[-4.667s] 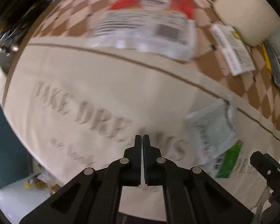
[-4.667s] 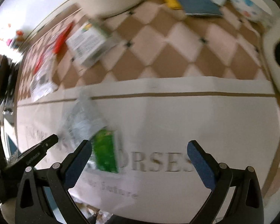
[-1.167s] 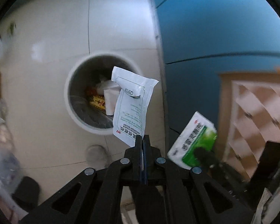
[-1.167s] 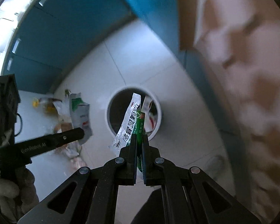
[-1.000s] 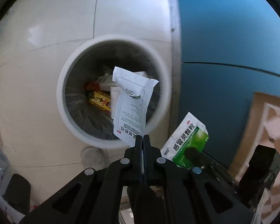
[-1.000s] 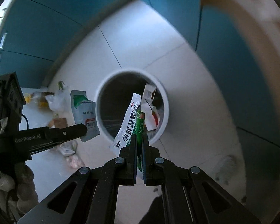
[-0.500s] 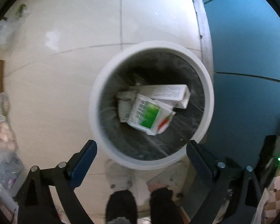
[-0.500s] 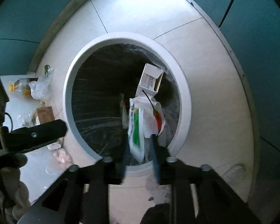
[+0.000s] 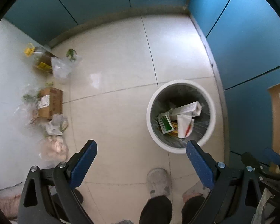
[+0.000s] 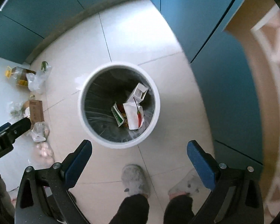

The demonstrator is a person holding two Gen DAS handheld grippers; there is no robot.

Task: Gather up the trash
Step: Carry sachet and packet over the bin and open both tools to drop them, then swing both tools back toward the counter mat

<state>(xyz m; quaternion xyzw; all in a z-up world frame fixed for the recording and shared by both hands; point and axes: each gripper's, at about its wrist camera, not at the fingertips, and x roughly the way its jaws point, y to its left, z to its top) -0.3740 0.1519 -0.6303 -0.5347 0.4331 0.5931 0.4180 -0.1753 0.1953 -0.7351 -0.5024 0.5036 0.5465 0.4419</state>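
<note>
Both packets that hung pinched in my claws a second ago now lie inside the white bin, which stands on the tiled floor beside the blue cabinets. My left gripper and right gripper have each just been opening and now stand wide with nothing between their blue pads, pointing down over the floor. Counted in the lined bin: one white-and-green sachet, one white packet with a red mark and one long white carton leaning toward the far wall, over some yellow wrapping I cannot make out. Two grey slippers show at the lower edge. Along the floor's left edge sit one brown cardboard box, one bottle with a yellow cap and several clear bags.
</note>
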